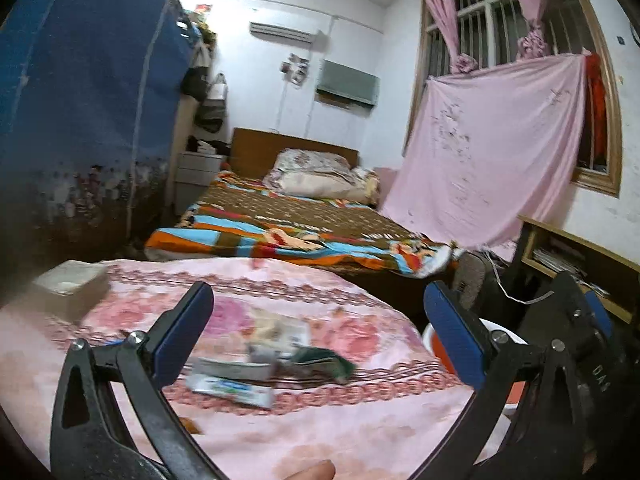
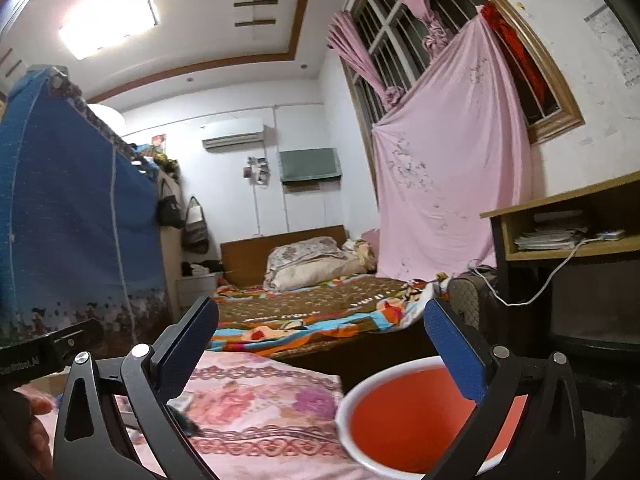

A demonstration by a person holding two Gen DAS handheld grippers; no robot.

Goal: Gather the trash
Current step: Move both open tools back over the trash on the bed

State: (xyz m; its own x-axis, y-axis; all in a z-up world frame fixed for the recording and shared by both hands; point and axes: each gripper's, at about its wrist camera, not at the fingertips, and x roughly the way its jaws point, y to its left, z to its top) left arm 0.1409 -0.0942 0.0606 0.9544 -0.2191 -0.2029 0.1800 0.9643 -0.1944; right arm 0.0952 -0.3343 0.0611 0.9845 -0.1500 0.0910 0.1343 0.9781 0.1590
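Wrapper litter [image 1: 236,386] is found crosswise ahead of the empty, wide-parted left tongs [image 1: 316,336], nearer than the equally parted right tongs [image 2: 320,344].

A glaring ceiling light panel [image 2: 110,20] at the upper left of the right wrist view washes the room in even, cool brightness, while both fisheye pictures bow and darken at their corners and the wrappers [image 1: 240,376] at lower centre of the left view smear with motion blur.
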